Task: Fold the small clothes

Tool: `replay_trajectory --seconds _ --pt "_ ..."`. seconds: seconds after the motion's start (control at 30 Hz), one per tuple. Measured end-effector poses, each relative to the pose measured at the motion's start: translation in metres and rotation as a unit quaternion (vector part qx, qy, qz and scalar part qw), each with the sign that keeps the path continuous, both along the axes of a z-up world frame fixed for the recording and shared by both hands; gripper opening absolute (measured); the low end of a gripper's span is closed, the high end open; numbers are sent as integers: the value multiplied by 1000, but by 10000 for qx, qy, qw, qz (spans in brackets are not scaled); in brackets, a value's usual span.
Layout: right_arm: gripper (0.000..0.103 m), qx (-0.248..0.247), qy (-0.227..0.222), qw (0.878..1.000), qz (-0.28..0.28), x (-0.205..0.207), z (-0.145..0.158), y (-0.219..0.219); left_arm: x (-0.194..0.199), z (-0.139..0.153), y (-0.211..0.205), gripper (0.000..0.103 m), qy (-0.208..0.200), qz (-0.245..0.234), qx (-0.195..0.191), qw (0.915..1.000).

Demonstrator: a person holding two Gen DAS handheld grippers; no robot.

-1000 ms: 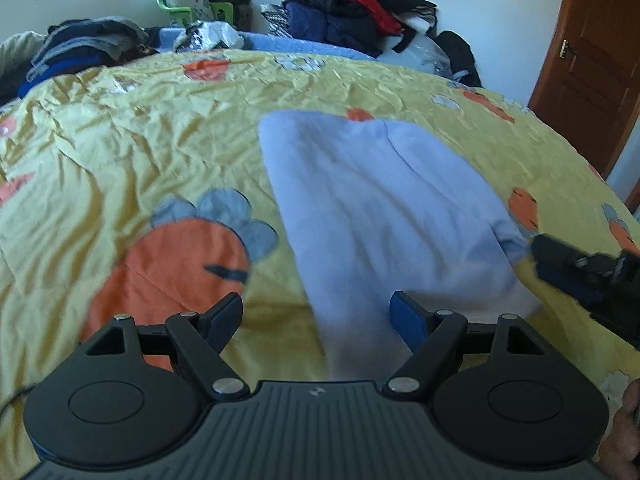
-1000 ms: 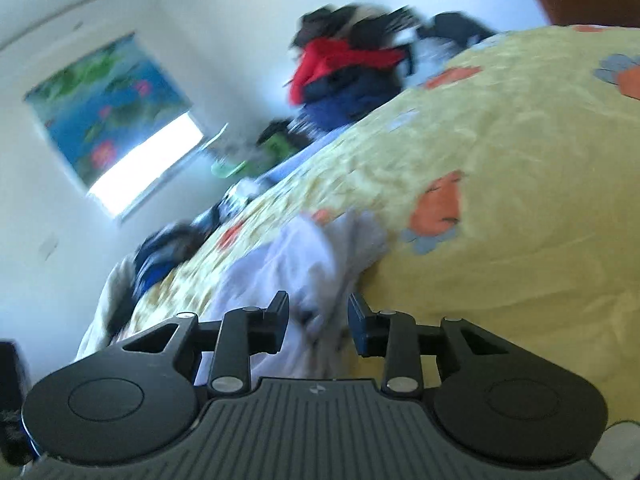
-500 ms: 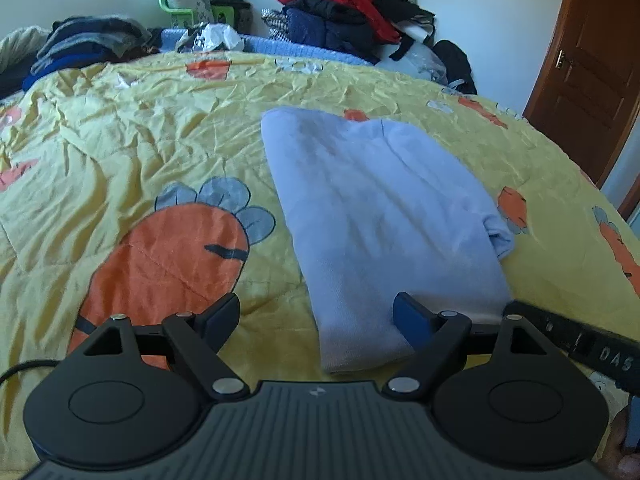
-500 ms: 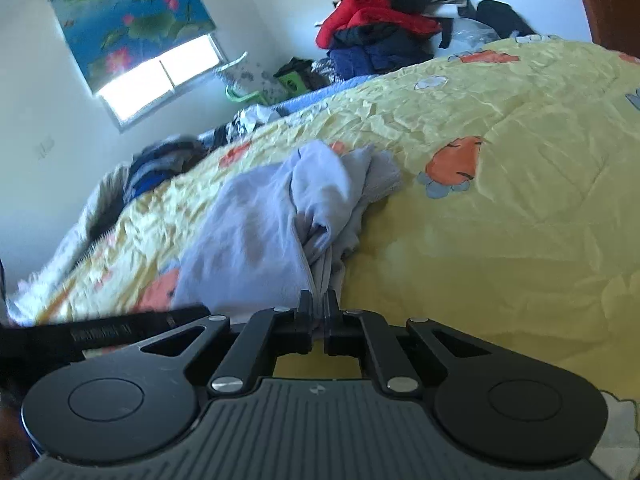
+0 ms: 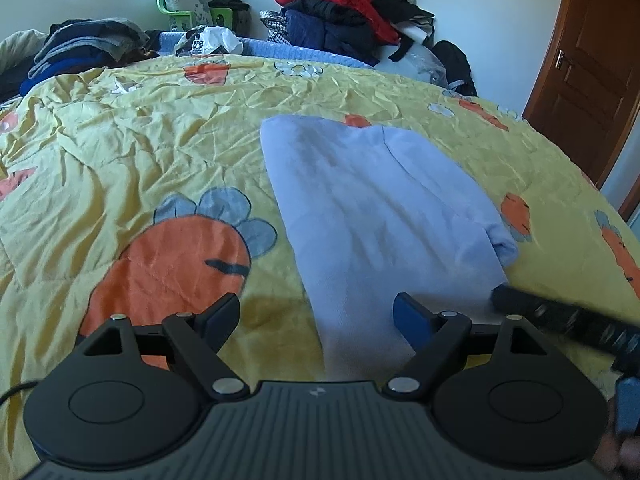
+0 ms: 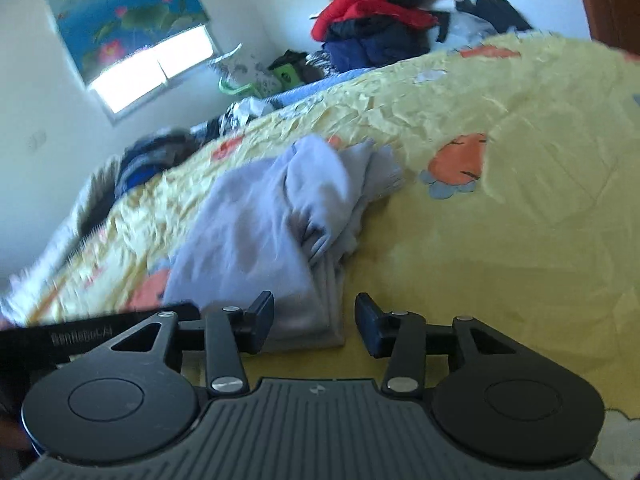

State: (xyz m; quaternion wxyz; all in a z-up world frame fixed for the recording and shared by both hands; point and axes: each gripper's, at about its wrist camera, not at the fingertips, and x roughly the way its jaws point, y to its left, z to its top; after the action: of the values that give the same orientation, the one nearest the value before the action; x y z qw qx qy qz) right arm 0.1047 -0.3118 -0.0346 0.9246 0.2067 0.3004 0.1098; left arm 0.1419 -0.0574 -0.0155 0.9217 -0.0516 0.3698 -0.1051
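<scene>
Hovering over the bed (image 5: 120,152), I hold my left gripper (image 5: 316,314) with its jaws wide apart and nothing pinched; the near hem of the pale blue garment (image 5: 380,216) lies on the bedspread between them, low in the frame. The garment stretches from there up to the middle of the picture, folded lengthwise. My right gripper (image 6: 315,322) is at the garment's (image 6: 256,240) bunched side edge, jaws opening, the cloth's corner in the gap but not pressed. Piled clothes (image 5: 344,16) sit at the top.
</scene>
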Motion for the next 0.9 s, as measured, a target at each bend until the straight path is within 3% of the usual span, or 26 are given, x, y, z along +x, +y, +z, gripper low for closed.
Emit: replay_trajectory --seconds 0.07,0.13,0.27,0.37,0.5,0.63,0.7,0.77,0.8,0.9 --pt "68 261 -44 9996 -58 11 3 -13 13 -1 6 89 97 -4 -196 9998" --pt "76 422 50 9991 20 28 2 -22 28 -5 17 89 304 -12 -595 9978" --pt "77 1032 289 9935 384 65 -6 -36 50 -12 36 96 338 46 -1502 9881" --pt "80 1505 436 9848 751 89 -11 -39 64 -16 38 97 283 -108 -1876 9818" --pt "78 1399 333 9826 1175 114 -10 -22 79 -23 33 97 223 -355 -2331 9716" --pt "74 1280 234 9822 1352 136 -10 -4 91 -32 38 95 156 -251 -2892 9568" --pt "65 1264 169 9830 1322 142 -10 1 93 -33 39 87 157 -232 -2913 9562" --pt "43 1051 165 9873 1178 144 -12 3 93 -32 34 48 97 -134 -2505 9680" --pt "33 994 186 9890 1082 144 -14 0 90 -32 33 40 63 -99 -2330 9724" --pt "29 1444 256 9843 978 144 -22 -11 88 -36 39 28 89 -18 -2426 9701"
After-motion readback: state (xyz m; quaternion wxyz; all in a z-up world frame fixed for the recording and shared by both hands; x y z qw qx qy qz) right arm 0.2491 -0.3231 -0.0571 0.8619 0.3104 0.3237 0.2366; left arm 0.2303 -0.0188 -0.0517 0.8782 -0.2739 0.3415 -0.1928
